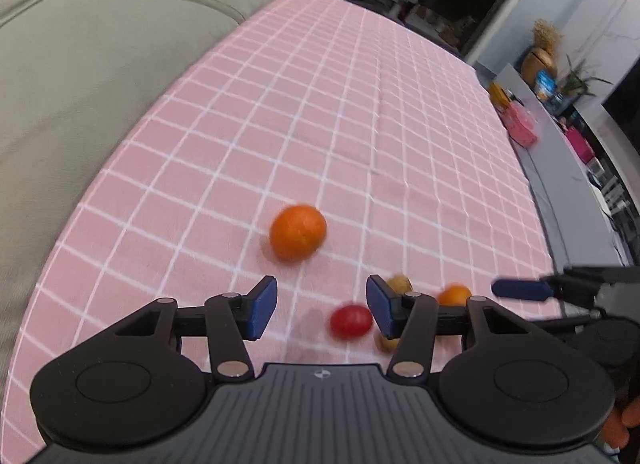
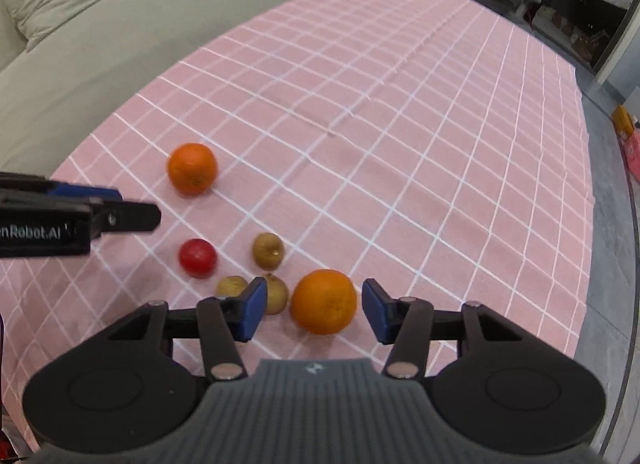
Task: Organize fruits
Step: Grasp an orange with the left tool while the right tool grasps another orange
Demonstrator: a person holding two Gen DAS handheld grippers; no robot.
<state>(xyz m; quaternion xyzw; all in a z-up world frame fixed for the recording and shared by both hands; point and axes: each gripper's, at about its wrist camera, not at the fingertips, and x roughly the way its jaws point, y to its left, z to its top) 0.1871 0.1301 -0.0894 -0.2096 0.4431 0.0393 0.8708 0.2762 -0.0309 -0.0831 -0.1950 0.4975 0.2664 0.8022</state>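
Both grippers hung wide open and empty over the pink checked tablecloth (image 2: 400, 104). The right gripper (image 2: 314, 310) framed the near orange (image 2: 323, 301) without touching. The left gripper (image 1: 322, 306) hovered beside the cherry tomato (image 1: 351, 321), the far orange (image 1: 298, 238) lying beyond it.

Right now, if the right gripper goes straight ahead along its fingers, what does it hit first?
Probably the near orange, lying between the open right gripper fingers. Depth is unclear; it may pass above the fruit.
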